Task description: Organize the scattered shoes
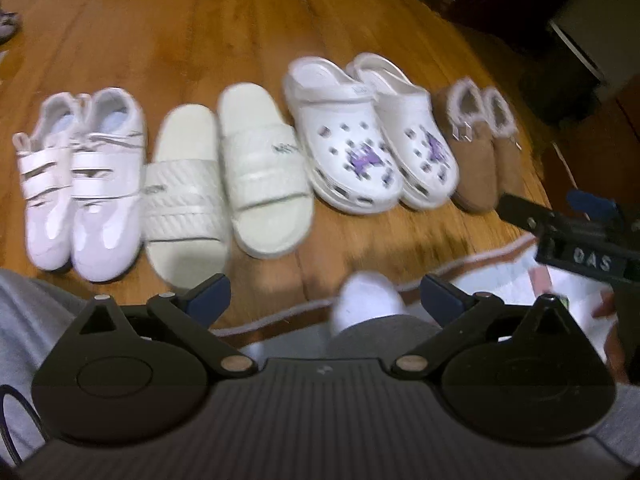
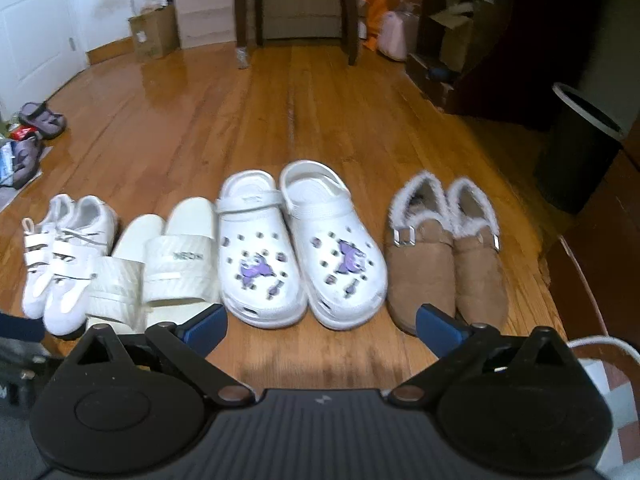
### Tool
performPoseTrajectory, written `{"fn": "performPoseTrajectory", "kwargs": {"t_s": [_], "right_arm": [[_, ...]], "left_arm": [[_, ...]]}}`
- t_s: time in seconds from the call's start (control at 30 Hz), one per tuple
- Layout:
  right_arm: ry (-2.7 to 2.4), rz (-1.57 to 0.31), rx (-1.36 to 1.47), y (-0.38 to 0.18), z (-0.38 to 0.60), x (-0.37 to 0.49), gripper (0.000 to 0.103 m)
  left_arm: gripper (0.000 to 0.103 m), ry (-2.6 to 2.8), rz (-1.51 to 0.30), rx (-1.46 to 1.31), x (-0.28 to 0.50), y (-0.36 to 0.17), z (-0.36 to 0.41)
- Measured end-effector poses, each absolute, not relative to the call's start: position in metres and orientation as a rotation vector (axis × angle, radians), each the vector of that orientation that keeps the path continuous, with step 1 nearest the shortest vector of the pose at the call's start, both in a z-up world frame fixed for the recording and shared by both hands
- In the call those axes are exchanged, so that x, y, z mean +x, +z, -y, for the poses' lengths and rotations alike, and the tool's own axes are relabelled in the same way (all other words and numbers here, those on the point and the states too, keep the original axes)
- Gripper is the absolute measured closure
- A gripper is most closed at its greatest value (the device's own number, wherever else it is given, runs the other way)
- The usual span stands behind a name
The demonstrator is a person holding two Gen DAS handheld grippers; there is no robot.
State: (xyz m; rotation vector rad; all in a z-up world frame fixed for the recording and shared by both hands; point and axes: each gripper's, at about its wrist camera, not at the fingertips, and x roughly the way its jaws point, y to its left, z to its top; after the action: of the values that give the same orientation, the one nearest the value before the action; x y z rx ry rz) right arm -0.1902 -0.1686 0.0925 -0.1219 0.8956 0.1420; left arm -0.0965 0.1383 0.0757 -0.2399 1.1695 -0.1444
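Several pairs of shoes stand in a row on the wooden floor [image 2: 320,112]. From left to right: white strap sneakers [image 1: 84,184] [image 2: 64,260], cream slides [image 1: 228,176] [image 2: 160,264], white clogs with purple charms [image 1: 368,136] [image 2: 300,244], and brown fur-lined slippers [image 1: 480,144] [image 2: 444,248]. My left gripper [image 1: 326,296] hangs open in front of the slides and clogs, with nothing between its fingers. My right gripper [image 2: 320,324] is open too, empty, just short of the clogs' toes. In the left wrist view the right gripper's body [image 1: 580,236] shows at the right edge.
A person's white-socked foot [image 1: 368,300] and grey trouser leg [image 1: 24,320] lie near the left gripper. A dark bin [image 2: 580,148] stands at right, a dark wooden table [image 2: 296,0] and a cardboard box [image 2: 154,34] at the back. Grey sandals [image 2: 40,120] lie at far left.
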Motion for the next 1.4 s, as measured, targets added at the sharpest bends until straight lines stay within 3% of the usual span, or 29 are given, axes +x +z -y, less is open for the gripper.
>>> {"fn": "performPoseTrajectory", "kwargs": {"t_s": [0.3,0.47,0.67,0.9,1.3,1.4], "right_arm": [[0.049,-0.949,-0.235,0.119,0.201,-0.138,0.002],[0.058,-1.11,-0.224,0.13,0.216,-0.073,0.0],[-0.04,-1.344,-0.265,0.066,0.224,0.008,0.003],[-0.099,-1.34,-0.439,0.021,0.234,0.091,0.003],[0.073,-1.305,-0.156,-0.016,0.28,0.132,0.003],[0.076,-1.286,-0.09,-0.034,0.288,0.133,0.016]], "left_arm": [[0.0,-0.172,-1.215,-0.308,-0.071,0.064,-0.164],[0.0,-0.212,-1.227,-0.251,-0.021,0.077,-0.156],[0.0,-0.286,-1.31,-0.134,0.048,0.083,-0.082],[0.0,-0.251,-1.256,-0.134,0.103,0.066,-0.037],[0.0,-0.397,-1.123,-0.091,0.139,0.052,-0.002],[0.0,-0.478,-1.084,-0.086,0.137,0.042,0.006]]}}
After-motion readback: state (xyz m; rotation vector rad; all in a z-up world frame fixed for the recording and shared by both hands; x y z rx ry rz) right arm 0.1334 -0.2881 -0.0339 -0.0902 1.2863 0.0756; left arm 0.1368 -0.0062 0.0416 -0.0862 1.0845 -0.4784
